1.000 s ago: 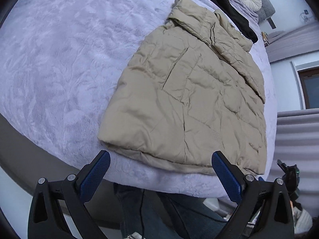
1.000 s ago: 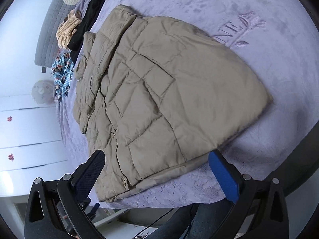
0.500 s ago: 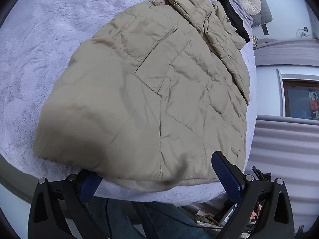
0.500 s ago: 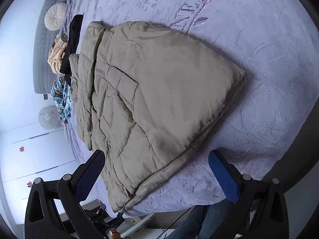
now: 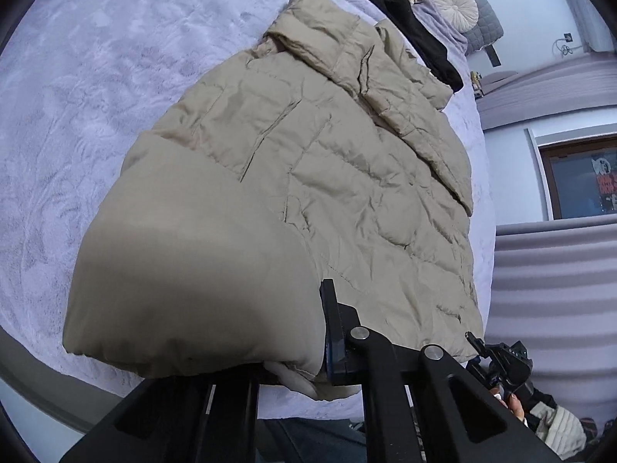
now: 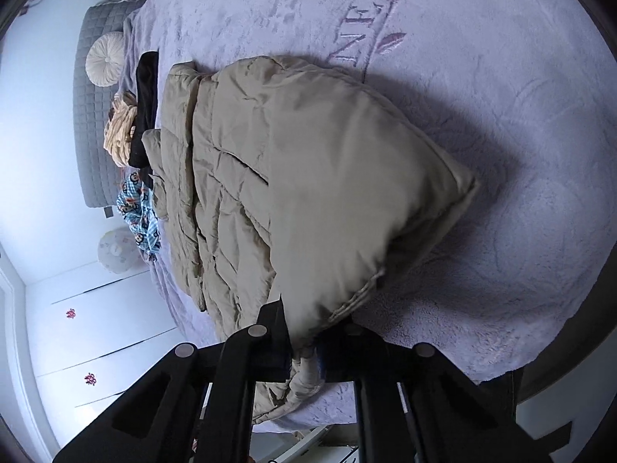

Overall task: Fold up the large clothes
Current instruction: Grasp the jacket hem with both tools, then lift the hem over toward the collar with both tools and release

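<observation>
Fingers, left gripper [image 5: 308,351]: we log them as just closed, pinching the near hem of the beige puffer jacket [image 5: 308,177] — one black finger w/ blue pad [image 5: 334,351] shows against the fabric, the other hidden under the bulging cloth. Fingers, right gripper [image 6: 302,347]: also just closed, clamped on the jacket's near edge at its other corner; fabric bunches between the two black fingers [image 6: 275,332].

Jacket: lies on the lilac plush bedspread [image 5: 96,96], collar end away from us, hem at the bed's near edge. Quilted front faces up; a sleeve is folded lengthwise along one side. Near corners puff up where pinched.

Bedspread: embroidered letters & flower motif [image 6: 370,27] beyond the jacket in right wrist view.

Misc. at far end of bed: black garment [image 5: 416,34] touching jacket's collar end; tan ruffled item [image 6: 121,131] beside it; blue patterned cloth [image 6: 139,212]; round cream cushion [image 5: 455,5] against grey quilted headboard [image 6: 92,123].

Bkgd: white wardrobe doors [image 6: 96,328]; window [image 5: 582,181]. We note a person's jeans-clad legs [image 5: 316,440] below the bed edge.
</observation>
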### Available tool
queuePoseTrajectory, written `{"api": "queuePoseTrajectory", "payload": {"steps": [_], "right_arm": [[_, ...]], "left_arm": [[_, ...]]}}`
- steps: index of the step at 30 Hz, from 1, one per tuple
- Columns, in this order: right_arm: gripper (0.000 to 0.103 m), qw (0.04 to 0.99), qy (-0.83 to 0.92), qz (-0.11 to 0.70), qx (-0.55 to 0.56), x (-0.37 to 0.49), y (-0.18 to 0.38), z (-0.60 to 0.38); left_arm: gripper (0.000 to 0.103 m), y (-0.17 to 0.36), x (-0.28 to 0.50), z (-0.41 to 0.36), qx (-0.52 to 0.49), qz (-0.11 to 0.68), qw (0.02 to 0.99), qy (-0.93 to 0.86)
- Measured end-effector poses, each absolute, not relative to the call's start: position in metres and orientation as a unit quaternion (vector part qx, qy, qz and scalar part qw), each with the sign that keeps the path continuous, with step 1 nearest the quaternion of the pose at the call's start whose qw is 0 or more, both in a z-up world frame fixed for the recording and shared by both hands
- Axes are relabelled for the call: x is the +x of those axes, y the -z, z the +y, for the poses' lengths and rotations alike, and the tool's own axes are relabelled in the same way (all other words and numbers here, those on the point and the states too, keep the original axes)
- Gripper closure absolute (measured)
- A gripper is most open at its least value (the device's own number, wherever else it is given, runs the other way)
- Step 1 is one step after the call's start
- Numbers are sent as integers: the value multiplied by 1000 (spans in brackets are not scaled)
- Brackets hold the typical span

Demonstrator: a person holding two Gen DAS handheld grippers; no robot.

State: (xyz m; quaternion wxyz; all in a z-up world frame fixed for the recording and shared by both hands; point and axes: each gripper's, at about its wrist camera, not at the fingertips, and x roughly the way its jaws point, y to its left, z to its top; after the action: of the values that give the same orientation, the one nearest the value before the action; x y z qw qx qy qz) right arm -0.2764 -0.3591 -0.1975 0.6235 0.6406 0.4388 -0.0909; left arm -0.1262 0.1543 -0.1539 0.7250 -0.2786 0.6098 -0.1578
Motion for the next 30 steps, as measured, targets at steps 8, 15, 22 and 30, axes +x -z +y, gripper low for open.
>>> {"api": "queuePoseTrajectory", "payload": {"steps": [8,15,22,30], "right_arm": [[95,666,66,447,593,-248,168,-362],[96,726,24,445,523,-186,113,-377],[96,782,-39,440,440,-80,58,-394],[96,808,-69,462,359,46,47,-401]], "left_arm": [[91,100,-101,149,-257,562,766,178],[91,46,-51,136,-248,507,807,173],[91,9,23,111,-226,456,849,140],[91,36,118,92,-202,464,859,85]]}}
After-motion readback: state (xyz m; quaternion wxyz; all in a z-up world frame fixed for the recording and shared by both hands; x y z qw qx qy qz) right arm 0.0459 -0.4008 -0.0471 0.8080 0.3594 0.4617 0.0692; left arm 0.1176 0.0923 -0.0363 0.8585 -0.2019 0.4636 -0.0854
